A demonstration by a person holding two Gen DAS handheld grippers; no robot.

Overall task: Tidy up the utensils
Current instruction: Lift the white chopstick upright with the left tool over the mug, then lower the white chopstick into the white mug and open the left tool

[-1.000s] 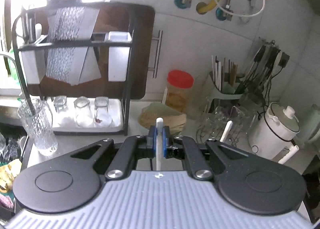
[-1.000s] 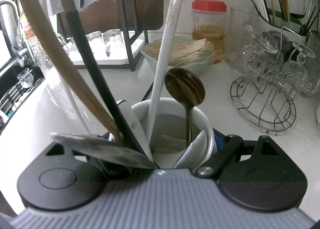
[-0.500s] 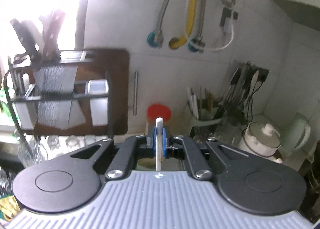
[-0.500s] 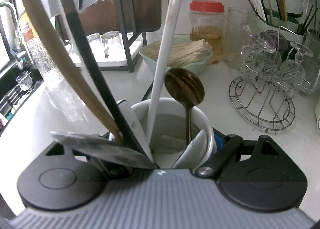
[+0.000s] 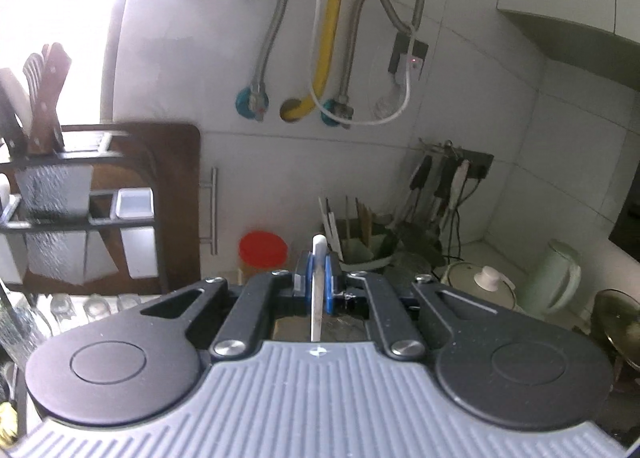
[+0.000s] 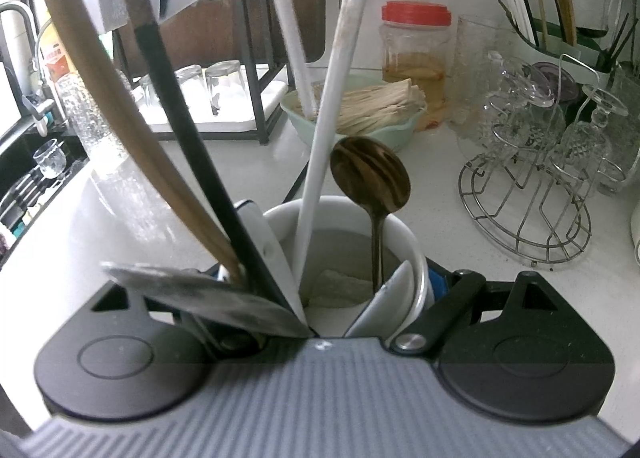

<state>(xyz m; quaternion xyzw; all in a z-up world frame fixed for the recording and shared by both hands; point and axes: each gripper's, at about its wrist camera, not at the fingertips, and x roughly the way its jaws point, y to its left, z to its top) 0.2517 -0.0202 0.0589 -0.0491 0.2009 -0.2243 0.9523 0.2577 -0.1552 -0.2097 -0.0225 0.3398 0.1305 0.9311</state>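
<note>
My left gripper [image 5: 318, 278] is shut on a thin white utensil handle [image 5: 319, 254] that stands upright between its blue pads [image 5: 330, 290], high above the counter and facing the tiled wall. My right gripper [image 6: 328, 278] is shut on a white cup [image 6: 404, 234] on the counter. In the cup stand a wooden handle [image 6: 100, 77], a black handle [image 6: 180, 117], a white handle [image 6: 336, 77], a dark spoon [image 6: 370, 177] and a flat metal blade [image 6: 208, 298]. A second white stick [image 6: 286, 25] hangs down behind the cup, its lower end over the green bowl [image 6: 384, 133].
A black dish rack [image 6: 248, 37] with upturned glasses stands at the back left, beside the sink [image 6: 36, 177]. A red-lidded jar [image 6: 416, 45], a wire rack of stemmed glasses [image 6: 524, 193] and a chopstick holder [image 6: 560, 37] fill the back right. A kettle [image 5: 554, 278] stands in the corner.
The left gripper has risen and tipped upward with the white handle; the wall pipes now fill its view. A second white stick has come into the right view. The right gripper kept still.
</note>
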